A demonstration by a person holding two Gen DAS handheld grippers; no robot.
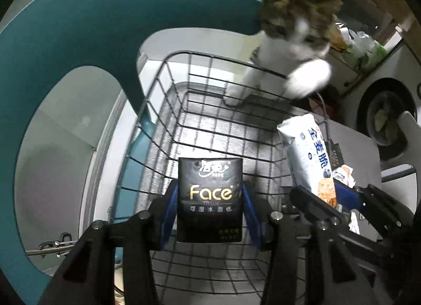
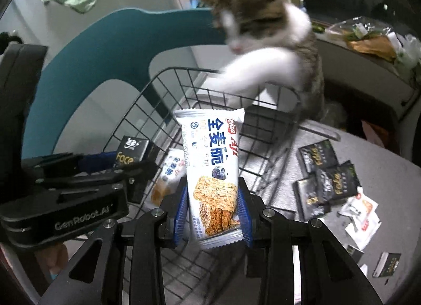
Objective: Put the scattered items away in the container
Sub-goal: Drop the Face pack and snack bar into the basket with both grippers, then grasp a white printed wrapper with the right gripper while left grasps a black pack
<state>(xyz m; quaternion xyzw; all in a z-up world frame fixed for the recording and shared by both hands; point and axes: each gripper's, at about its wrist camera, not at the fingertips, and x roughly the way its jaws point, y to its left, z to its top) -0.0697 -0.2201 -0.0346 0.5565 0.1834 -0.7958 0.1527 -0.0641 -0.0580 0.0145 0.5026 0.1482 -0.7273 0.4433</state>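
Left gripper [image 1: 210, 210]: angled steeply down over the wire basket [image 1: 168, 110], clamped on a black tissue pack [image 1: 210, 197] upright between its fingers.
Right gripper [image 2: 213, 213]: likewise tilted down, grasping a cracker packet [image 2: 211, 171].
Right view only: dark packs [image 2: 326, 173] on the table [image 2: 394, 186], right of its fingers.
Both: cat [image 1: 294, 42] pawing the basket's far rim.

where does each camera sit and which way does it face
Left wrist view: on the left hand-held gripper, looking steeply down into the wire basket; its blue pads clamp a black tissue pack.
Right wrist view: on the right hand-held gripper, facing down at the basket; it grips a snack bar.
Both share the basket, the cat at its far rim, the teal chair, and each other's gripper.
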